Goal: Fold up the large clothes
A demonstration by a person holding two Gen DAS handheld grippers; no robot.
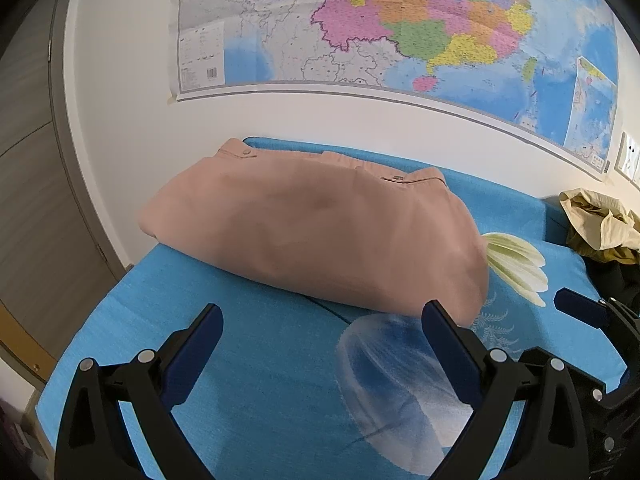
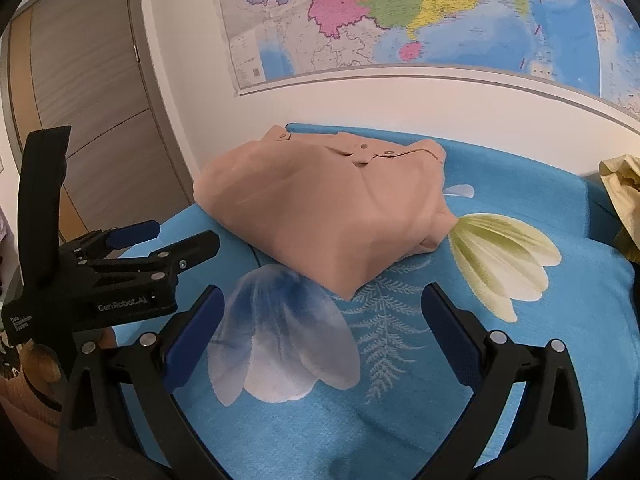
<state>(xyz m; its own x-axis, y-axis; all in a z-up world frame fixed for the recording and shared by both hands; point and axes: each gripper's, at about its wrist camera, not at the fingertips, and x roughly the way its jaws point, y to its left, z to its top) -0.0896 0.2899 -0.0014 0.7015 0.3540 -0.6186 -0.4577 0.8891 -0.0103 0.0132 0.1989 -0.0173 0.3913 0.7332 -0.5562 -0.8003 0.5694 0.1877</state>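
- A blue bedspread (image 1: 248, 344) printed with large pale flowers and fern fronds covers the bed; it runs up against a white wall (image 1: 132, 128).
- A big coloured wall map (image 1: 400, 28) hangs above the bed, and a wood-grain door (image 2: 88, 92) stands at the left.
- The pink garment (image 1: 320, 224) lies folded into a compact bundle on the far left part of the bedspread, near the wall, with its snap-buttoned edge turned toward the wall.
- In the right wrist view the bundle shows soft creases and a pointed near corner resting on the fern print.
- A crumpled heap of yellowish clothes (image 1: 600, 220) sits at the right edge of the bed, well apart from the bundle.
- The left gripper (image 1: 320, 320) is spread wide and empty, just short of the bundle's near edge.
- The right gripper (image 2: 322, 300) is likewise spread and holds nothing, hovering over the flower print.
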